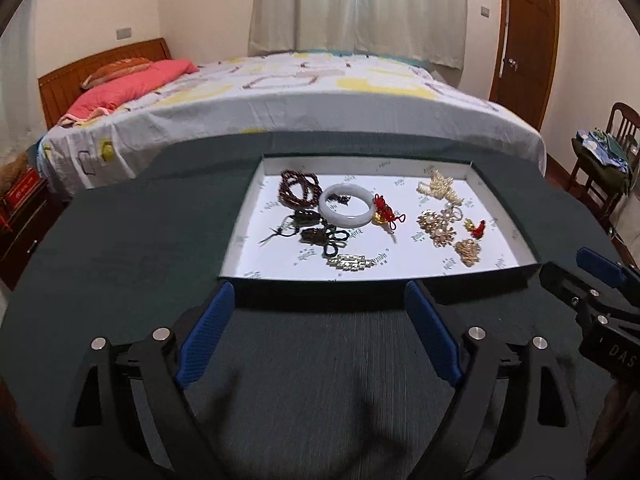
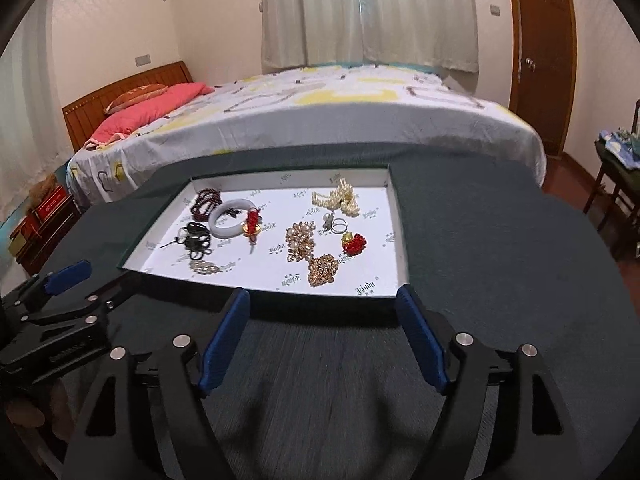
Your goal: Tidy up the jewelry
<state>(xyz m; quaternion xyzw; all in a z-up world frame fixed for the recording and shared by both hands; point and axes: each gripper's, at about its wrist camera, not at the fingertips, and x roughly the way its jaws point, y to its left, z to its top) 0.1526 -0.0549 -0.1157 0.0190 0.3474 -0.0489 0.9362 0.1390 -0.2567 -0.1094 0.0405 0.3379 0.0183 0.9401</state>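
Left gripper (image 1: 316, 320) spread wide, nothing held; right gripper (image 2: 324, 320) likewise wide, empty. Jewelry lies loose in shallow tray (image 2: 394, 216) just ahead of both sets of fingertips, beyond near rim. Risk judged: dark cords (image 1: 320, 236) beside white bangle (image 1: 346, 210) likely dragged together if snagged; gold brooches (image 2: 308, 252) clustered, two easily pinched at once.

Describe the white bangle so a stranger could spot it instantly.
Find the shallow white-lined tray on the dark green table in front of the bed. In its left half, beside the dark red bead strands and a red knotted charm, lies the white bangle. It is the only smooth, solid, pale ring; everything around it is beaded, corded or gold.
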